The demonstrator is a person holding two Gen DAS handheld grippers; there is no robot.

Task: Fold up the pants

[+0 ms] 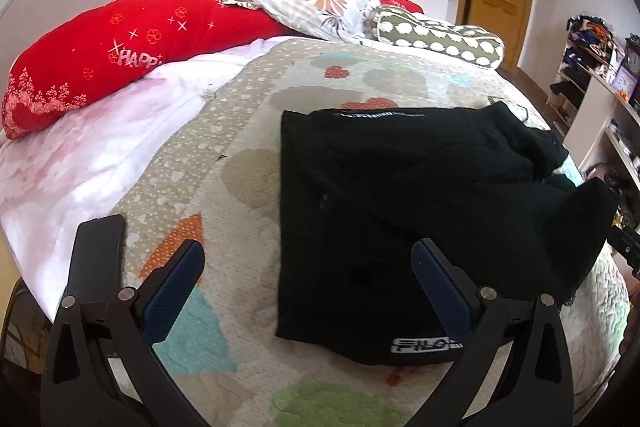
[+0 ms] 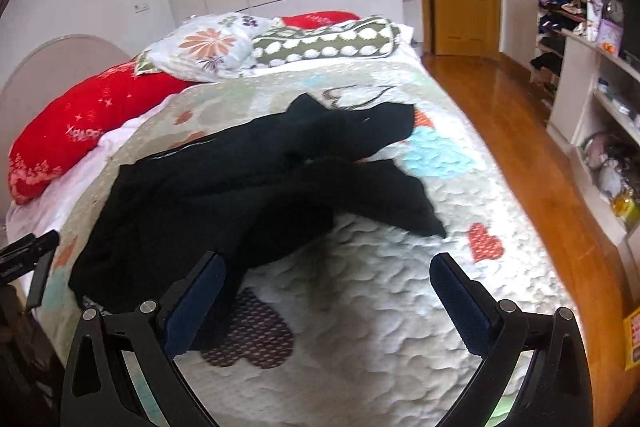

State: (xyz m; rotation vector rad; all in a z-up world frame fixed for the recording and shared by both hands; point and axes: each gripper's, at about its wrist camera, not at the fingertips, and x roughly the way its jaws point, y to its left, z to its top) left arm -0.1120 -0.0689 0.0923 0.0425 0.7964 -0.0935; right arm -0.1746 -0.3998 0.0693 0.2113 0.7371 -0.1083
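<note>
Left gripper (image 1: 308, 291) hangs wide open over the waist end of the black pants (image 1: 400, 211); right gripper (image 2: 328, 301) gapes empty too. Pants lie rumpled on the heart-print quilt (image 2: 380, 307), legs crossed and splayed.

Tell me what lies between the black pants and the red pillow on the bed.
Only bedding: the patterned quilt and a strip of pale pink sheet separate the black pants from the red pillow. The left wrist view shows it best.
</note>
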